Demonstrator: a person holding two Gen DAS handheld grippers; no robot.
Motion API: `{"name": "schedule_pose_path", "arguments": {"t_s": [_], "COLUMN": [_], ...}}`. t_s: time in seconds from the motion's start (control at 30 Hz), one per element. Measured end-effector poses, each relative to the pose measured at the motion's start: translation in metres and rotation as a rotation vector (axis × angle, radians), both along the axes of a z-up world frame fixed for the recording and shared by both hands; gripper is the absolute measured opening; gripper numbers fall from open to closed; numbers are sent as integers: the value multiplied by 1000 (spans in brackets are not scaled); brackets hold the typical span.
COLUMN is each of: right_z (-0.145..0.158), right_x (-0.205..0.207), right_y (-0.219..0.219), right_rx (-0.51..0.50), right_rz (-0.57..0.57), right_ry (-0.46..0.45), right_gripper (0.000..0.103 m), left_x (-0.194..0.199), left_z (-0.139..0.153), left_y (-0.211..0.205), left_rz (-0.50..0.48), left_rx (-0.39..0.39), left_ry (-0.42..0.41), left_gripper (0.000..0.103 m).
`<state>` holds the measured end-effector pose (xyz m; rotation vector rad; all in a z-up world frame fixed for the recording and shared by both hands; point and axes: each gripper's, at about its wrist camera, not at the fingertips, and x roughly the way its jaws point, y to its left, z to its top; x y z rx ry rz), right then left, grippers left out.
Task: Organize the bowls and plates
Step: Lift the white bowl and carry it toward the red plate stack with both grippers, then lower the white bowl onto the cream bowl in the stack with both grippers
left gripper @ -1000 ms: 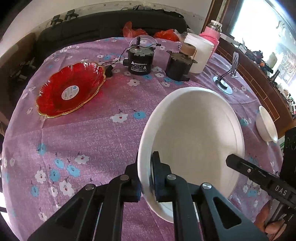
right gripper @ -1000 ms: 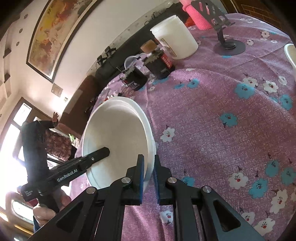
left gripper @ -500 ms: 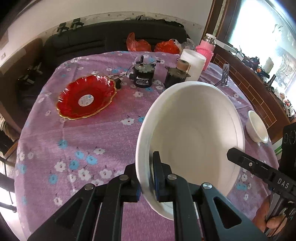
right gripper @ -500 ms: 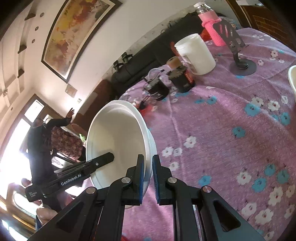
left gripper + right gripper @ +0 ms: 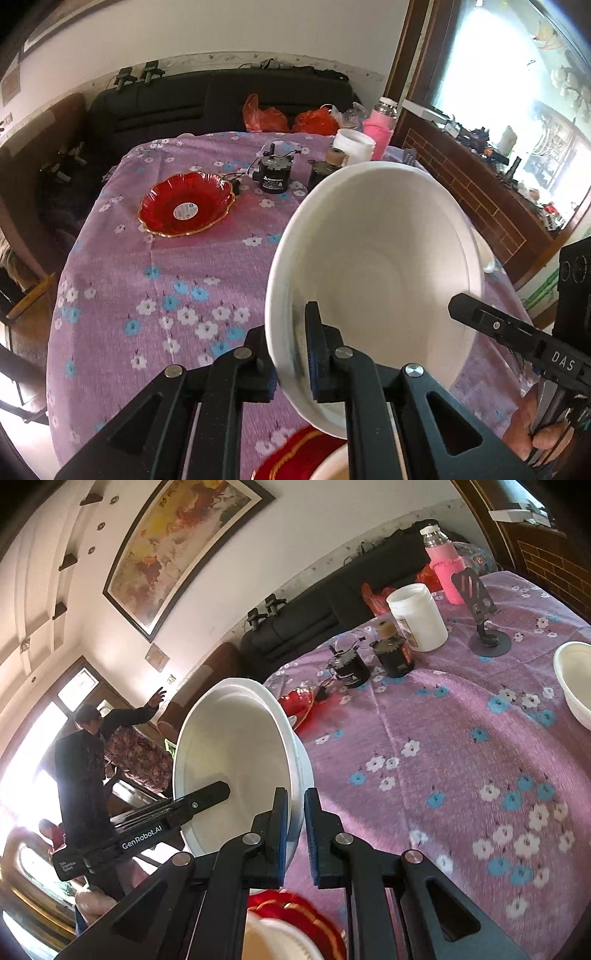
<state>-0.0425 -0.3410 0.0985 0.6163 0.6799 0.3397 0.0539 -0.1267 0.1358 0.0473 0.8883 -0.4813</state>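
Observation:
A large white bowl (image 5: 376, 258) is held in the air above the purple flowered tablecloth. My left gripper (image 5: 291, 354) is shut on its near rim. My right gripper (image 5: 295, 827) is shut on the opposite rim of the same bowl (image 5: 232, 753); its finger shows in the left wrist view (image 5: 517, 332). A red glass plate (image 5: 186, 208) with a gold edge lies on the far left of the table. A small white bowl (image 5: 574, 681) sits at the right edge. A red-rimmed dish (image 5: 295, 919) lies blurred right below the grippers.
Two black motors (image 5: 274, 172), a white jar (image 5: 353, 146), a pink bottle (image 5: 380, 123) and a phone stand (image 5: 485, 622) stand at the table's far end. A black sofa (image 5: 221, 99) is behind the table. People stand at the left in the right wrist view (image 5: 85, 760).
Both grippers have lifted the white bowl higher and drawn it back toward the near edge. The red-rimmed dish has come into view below.

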Motion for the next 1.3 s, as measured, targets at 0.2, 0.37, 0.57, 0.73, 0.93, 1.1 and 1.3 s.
{"name": "schedule_pose_path", "arguments": {"t_s": [0.2, 0.37, 0.57, 0.73, 0.93, 1.1, 1.3], "right_z": [8, 15, 16, 17, 17, 12, 0], "right_x": [-26, -47, -65, -86, -113, -131, -145], "right_y": [11, 22, 30, 35, 39, 42, 46], "right_rx": [-17, -43, -48, -46, -53, -59, -61], "right_rz": [10, 13, 30, 42, 53, 64, 88], "right_ry": [-7, -25, -28, -30, -31, -21, 24], "right_gripper": [11, 11, 11, 12, 13, 13, 14], "left_x": [-26, -44, -63, -86, -109, -124, -136], "left_z": [0, 5, 12, 11, 3, -6, -20], "left_y": [11, 23, 32, 36, 40, 45, 50], "left_rz": [-12, -21, -36, -58, -79, -91, -103], "left_rx": [-28, -60, -81, -81, -95, -111, -123], "left_ry": [5, -6, -22, -37, -34, -21, 16], "left_gripper": [10, 10, 10, 15, 17, 17, 17]}}
